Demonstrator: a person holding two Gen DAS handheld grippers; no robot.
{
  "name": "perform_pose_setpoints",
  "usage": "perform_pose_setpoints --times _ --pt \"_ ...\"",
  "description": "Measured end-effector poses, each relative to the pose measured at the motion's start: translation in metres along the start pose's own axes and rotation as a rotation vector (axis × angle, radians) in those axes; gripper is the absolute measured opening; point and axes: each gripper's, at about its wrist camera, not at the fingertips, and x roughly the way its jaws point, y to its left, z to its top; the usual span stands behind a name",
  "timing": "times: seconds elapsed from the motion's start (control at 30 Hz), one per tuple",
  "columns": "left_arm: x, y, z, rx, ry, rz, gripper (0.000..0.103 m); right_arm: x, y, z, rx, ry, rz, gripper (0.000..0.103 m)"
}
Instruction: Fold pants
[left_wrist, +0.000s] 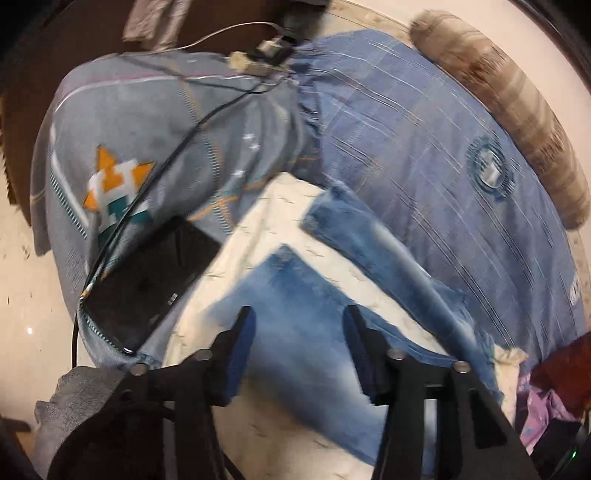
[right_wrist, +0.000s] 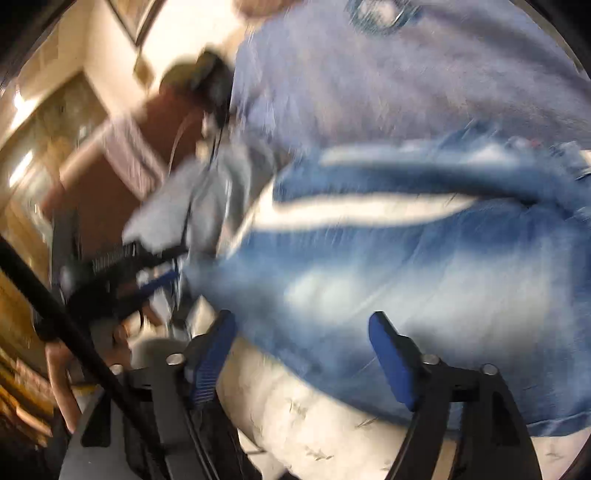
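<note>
Left wrist view, left to right. A pale speckled floor (left_wrist: 22, 288) borders a bed covered by a grey woven spread (left_wrist: 122, 122) printed with an orange, white and teal star emblem (left_wrist: 116, 184). A thin black cable (left_wrist: 155, 184) runs diagonally across it from a small beige plug block (left_wrist: 255, 59) to a flat, glossy black rectangular device (left_wrist: 151, 280). At centre lies a cream quilted cloth (left_wrist: 266, 218) with fine stitched flecks. On it rest the pants (left_wrist: 295, 295), faded blue denim, both legs spread in a V toward the far side, hems squared. The left gripper (left_wrist: 299, 325) hovers above the nearer leg, its black jointed fingers with blue ribbed pads (left_wrist: 240, 354) set apart, nothing between them. Further right is a blue sheet (left_wrist: 424, 155) with fine pale line weave and a round dark-teal crest (left_wrist: 489, 170). A cylindrical beige-brown striped bolster (left_wrist: 509, 107) lies along its far edge. Purple fabric (left_wrist: 543, 410) bunches at the lower right.

Right wrist view, heavily motion-blurred, left to right. The left gripper (right_wrist: 147, 273) shows as a dark shape with a blue pad beside the denim's edge. The right gripper (right_wrist: 303, 332) stands with jaws wide apart, blue pads (right_wrist: 395, 365) clear of the cloth, gripping nothing. Behind it the pants (right_wrist: 424, 280) lie in soft, bleached folds over the cream quilt (right_wrist: 303, 424), with the blue sheet (right_wrist: 369, 81) beyond.
</note>
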Motion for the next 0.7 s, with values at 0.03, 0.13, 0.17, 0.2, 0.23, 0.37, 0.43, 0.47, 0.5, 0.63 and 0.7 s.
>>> perform_pose_setpoints --times 0.03,0.13,0.17,0.2,0.23,0.37,0.43,0.47,0.5,0.63,0.7 --pt "-0.002 -0.012 -0.002 0.032 0.024 -0.017 0.053 -0.013 -0.006 0.006 0.013 -0.041 -0.033 0.079" --pt "0.002 -0.064 -0.009 0.144 0.108 -0.121 0.058 -0.036 -0.022 0.017 0.055 -0.11 -0.113 0.085" --pt "0.006 -0.078 -0.01 0.166 0.125 -0.147 0.059 -0.044 -0.032 0.021 0.081 -0.129 -0.146 0.085" --pt "0.009 -0.091 -0.012 0.188 0.136 -0.164 0.059 -0.051 -0.043 0.024 0.108 -0.15 -0.192 0.085" --pt "0.016 -0.105 -0.014 0.214 0.142 -0.171 0.059 -0.056 -0.055 0.029 0.128 -0.17 -0.245 0.085" --pt "0.046 -0.166 -0.024 0.359 0.141 -0.18 0.059 -0.075 -0.096 0.034 0.19 -0.211 -0.491 0.085" --pt "0.064 -0.19 -0.029 0.412 0.147 -0.186 0.059 -0.078 -0.117 0.034 0.25 -0.165 -0.565 0.085" --pt "0.072 -0.203 -0.037 0.441 0.153 -0.204 0.059 -0.079 -0.126 0.033 0.281 -0.152 -0.566 0.085" --pt "0.084 -0.21 -0.042 0.465 0.142 -0.206 0.059 -0.081 -0.131 0.031 0.304 -0.14 -0.578 0.085" --pt "0.122 -0.216 -0.061 0.523 0.184 -0.213 0.059 -0.073 -0.143 0.027 0.313 -0.082 -0.644 0.085" --pt "0.14 -0.21 -0.067 0.535 0.219 -0.192 0.059 -0.064 -0.147 0.022 0.308 -0.033 -0.66 0.085"
